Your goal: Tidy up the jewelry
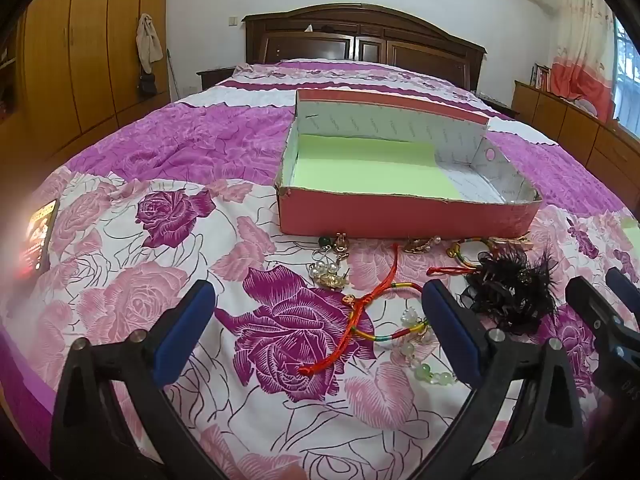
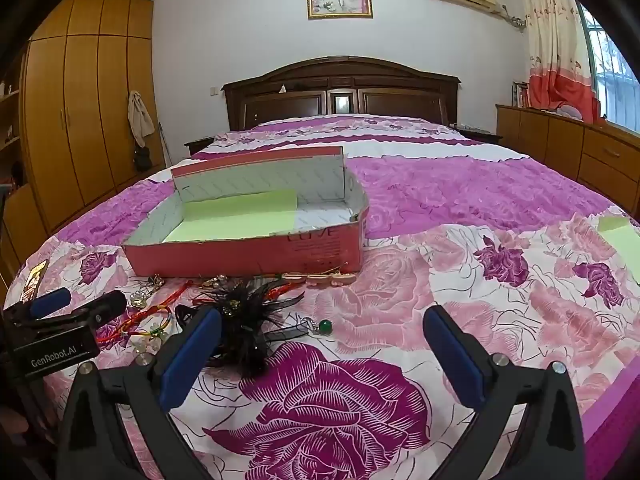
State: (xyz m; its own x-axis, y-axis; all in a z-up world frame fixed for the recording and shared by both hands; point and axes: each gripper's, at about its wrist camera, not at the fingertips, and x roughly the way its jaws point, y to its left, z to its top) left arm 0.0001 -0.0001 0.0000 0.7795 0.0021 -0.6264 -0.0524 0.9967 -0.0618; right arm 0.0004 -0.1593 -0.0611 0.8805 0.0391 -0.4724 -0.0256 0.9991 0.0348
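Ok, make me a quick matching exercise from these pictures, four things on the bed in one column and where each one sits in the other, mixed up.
1. pink box
2. black feather piece
3. green bead
4. phone

A. near the bed's left edge
B. alone, right of the feathers
C. behind the jewelry pile
D. by the right gripper's left finger

Pairs: 1-C, 2-D, 3-B, 4-A

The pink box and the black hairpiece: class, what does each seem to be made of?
Box: likely cardboard, matte pink outside; its rim is torn and ragged, its walls folded. Hairpiece: seemingly feathers and sheer black ribbon, wispy strands fanning out; exact fibre unclear.
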